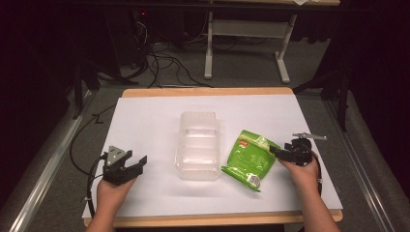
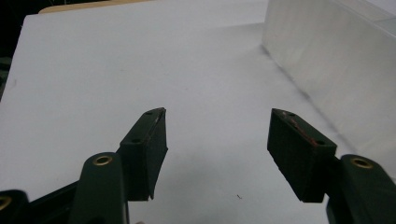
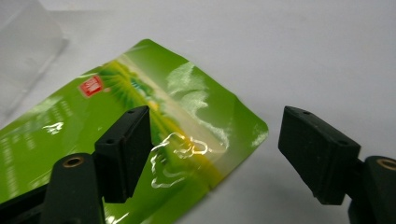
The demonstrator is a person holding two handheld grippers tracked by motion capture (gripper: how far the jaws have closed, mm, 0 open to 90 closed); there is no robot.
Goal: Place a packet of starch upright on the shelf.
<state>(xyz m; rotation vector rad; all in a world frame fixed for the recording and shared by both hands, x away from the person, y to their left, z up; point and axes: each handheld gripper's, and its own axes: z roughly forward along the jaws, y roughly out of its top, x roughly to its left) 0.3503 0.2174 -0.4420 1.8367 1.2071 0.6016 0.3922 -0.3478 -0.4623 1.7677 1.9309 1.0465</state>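
Note:
A shiny green snack bag [image 1: 250,158] lies flat on the white table cover, right of a clear plastic container [image 1: 197,144]. My right gripper [image 1: 282,153] hovers at the bag's right edge with jaws wide apart. In the right gripper view the green bag [image 3: 140,135] lies under and between the spread jaws of the right gripper [image 3: 217,154], and neither pad presses on it. My left gripper [image 1: 134,161] rests at the front left, open and empty. In the left gripper view the left gripper [image 2: 217,144] has bare cover between its jaws, with the container wall [image 2: 336,60] to the right.
The white cover [image 1: 154,116] spans a wooden table [image 1: 208,92]. Beyond the far edge stand a metal desk frame [image 1: 246,34] and loose cables [image 1: 164,63] on the floor. Cables trail from the left gripper off the table's left side.

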